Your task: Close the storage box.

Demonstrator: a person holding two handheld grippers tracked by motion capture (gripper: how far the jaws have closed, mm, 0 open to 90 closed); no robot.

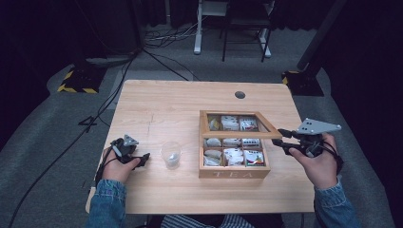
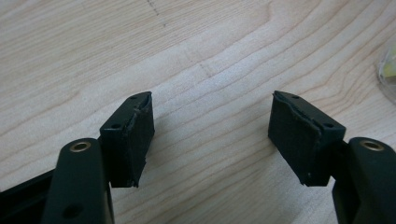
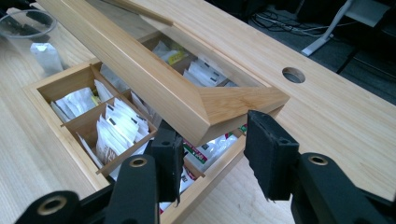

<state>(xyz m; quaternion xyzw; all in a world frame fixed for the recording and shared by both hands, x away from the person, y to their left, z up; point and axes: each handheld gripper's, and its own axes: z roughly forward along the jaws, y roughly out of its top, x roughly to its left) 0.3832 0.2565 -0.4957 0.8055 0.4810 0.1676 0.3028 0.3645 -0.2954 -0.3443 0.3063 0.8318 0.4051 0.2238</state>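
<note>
Dark floor and cables surround the wooden bench [image 1: 161, 104]. On it a tea box [image 1: 234, 172] holds tea bags [image 3: 116, 126] in compartments, its lid [image 3: 154, 84] half raised. The right gripper [image 1: 281, 137] has its fingers spread around the lid's corner, not pressing. The left gripper [image 1: 142, 159], fingers spread and empty, rests beside a clear cup [image 1: 170, 154] holding one sachet.

Tea box [image 1: 234, 174], rear compartments partly covered by the half-raised lid [image 3: 154, 88], sachet print too small to be read, clear cup [image 2: 388, 70] cut off at the right picture edge in the left gripper view, contents undetermined, lid-to-pad contact at right gripper [image 3: 212, 161] not discernible.
</note>
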